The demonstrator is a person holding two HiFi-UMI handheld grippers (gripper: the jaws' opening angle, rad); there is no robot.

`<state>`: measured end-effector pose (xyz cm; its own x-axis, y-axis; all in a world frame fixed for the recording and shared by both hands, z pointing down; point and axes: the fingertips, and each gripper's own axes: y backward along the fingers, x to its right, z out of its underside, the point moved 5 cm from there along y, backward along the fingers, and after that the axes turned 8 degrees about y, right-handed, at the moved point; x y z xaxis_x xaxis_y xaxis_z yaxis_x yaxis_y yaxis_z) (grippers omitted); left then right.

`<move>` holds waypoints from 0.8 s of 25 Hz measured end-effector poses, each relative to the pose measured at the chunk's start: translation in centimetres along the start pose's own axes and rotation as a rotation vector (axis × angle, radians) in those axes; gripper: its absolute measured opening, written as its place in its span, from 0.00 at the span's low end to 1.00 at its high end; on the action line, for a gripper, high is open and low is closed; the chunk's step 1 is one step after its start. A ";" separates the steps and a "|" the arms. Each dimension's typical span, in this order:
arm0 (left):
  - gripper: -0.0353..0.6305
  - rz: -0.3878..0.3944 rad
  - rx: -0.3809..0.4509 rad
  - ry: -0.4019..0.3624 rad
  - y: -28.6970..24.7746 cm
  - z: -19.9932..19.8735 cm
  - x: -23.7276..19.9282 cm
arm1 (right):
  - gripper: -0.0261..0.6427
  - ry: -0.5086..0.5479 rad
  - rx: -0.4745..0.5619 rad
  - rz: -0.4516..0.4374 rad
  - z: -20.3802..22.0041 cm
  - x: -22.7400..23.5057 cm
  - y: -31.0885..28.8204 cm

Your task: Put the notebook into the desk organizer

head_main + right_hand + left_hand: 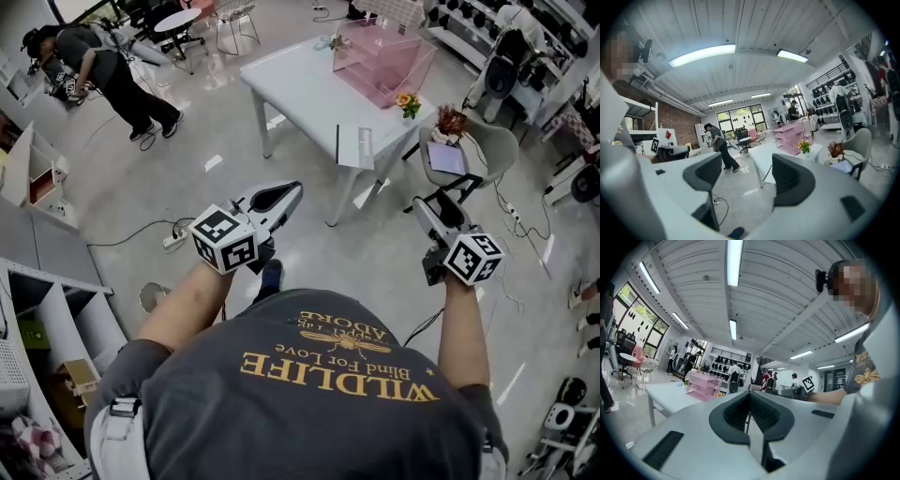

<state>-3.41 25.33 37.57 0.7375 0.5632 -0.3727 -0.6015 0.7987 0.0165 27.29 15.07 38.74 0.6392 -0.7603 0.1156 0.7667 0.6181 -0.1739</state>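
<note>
Head view: the white rectangular table [300, 84] stands on a glossy pale floor [141, 192], well apart from both tools. The notebook [354, 145], a flat grey rectangle with a dark spine, lies at the table's near edge. The desk organizer [380, 58], boxy and of translucent pink plastic, sits along the table's far right edge. The left tool [281, 195] has its ribbed dark pads closed together with nothing between them. The right tool [428, 208] stands wide open and empty, its ribbed dark pads set in smooth grey shells.
</note>
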 end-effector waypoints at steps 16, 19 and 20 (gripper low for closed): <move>0.05 0.209 -0.062 -0.022 -9.7 -11.4 -25.5 | 0.52 -0.020 -0.026 0.209 -6.3 3.8 -22.9; 0.05 0.215 -0.074 -0.009 -11.3 -11.9 -27.8 | 0.52 -0.030 -0.040 0.225 -6.5 5.1 -24.8; 0.05 0.216 -0.078 -0.005 -11.9 -12.0 -28.3 | 0.52 -0.034 -0.046 0.226 -6.4 5.6 -25.2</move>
<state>-20.78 -2.67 36.78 0.5905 0.7206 -0.3633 -0.7674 0.6408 0.0237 11.15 -6.03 37.50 0.7969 -0.5955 0.1016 0.6003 0.7618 -0.2435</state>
